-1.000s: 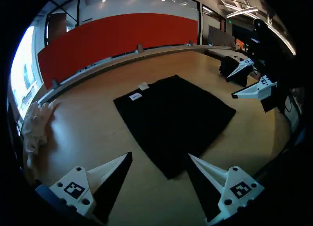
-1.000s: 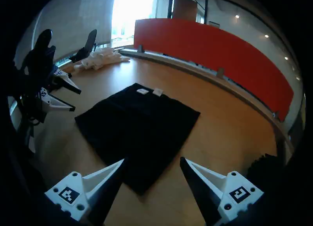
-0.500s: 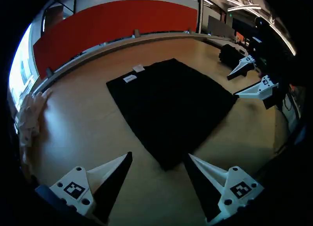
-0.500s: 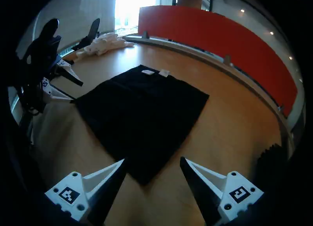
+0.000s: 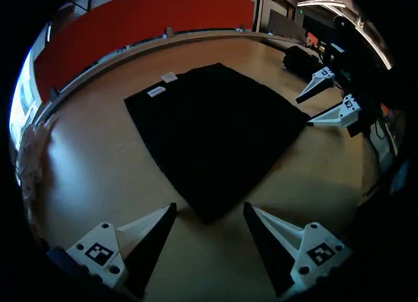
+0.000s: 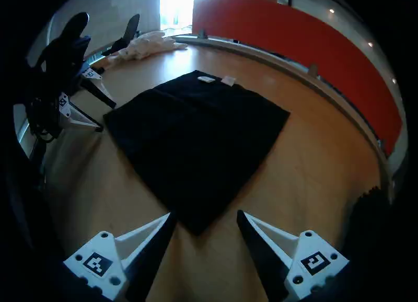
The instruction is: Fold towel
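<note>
the black towel (image 5: 214,124) lies flat on the wooden table (image 5: 94,161), with bare wood beyond every edge. the left gripper (image 5: 209,207) and right gripper (image 6: 206,214) are both spread wide and hold nothing, a towel corner just ahead of each.

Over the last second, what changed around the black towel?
The left gripper and the right gripper each advanced toward a corner of the flat black cloth towel; both open, nothing grasped. The towel stayed spread on the light wooden table.
</note>
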`<action>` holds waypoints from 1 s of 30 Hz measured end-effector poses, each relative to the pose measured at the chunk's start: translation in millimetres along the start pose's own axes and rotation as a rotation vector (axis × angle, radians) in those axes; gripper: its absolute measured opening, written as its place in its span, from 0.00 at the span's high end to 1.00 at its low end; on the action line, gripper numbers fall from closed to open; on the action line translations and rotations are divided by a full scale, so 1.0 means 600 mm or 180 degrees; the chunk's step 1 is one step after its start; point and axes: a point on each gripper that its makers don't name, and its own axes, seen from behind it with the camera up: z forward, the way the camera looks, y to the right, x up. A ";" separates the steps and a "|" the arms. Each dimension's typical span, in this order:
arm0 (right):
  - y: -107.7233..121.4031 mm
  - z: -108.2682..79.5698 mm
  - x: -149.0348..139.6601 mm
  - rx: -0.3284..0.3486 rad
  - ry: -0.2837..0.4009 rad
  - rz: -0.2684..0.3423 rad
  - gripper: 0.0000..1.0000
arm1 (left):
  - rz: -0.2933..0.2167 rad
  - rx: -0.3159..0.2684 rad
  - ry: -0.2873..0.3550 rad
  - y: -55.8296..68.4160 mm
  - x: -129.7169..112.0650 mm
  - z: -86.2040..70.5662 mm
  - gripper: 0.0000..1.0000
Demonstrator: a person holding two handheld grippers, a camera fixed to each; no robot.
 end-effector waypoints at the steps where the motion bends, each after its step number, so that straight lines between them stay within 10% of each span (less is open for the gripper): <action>1: 0.000 0.001 -0.001 0.0008 -0.0007 -0.0002 0.15 | 0.0012 0.0003 -0.0001 0.000 0.000 0.001 0.06; 23: -0.015 -0.002 -0.002 0.0204 -0.0037 -0.0041 0.52 | 0.0067 0.0094 -0.0107 -0.005 -0.002 0.005 0.30; 30: -0.018 -0.003 0.000 0.0221 -0.0042 -0.0049 0.71 | 0.0072 0.0092 -0.0121 -0.001 0.001 0.006 0.54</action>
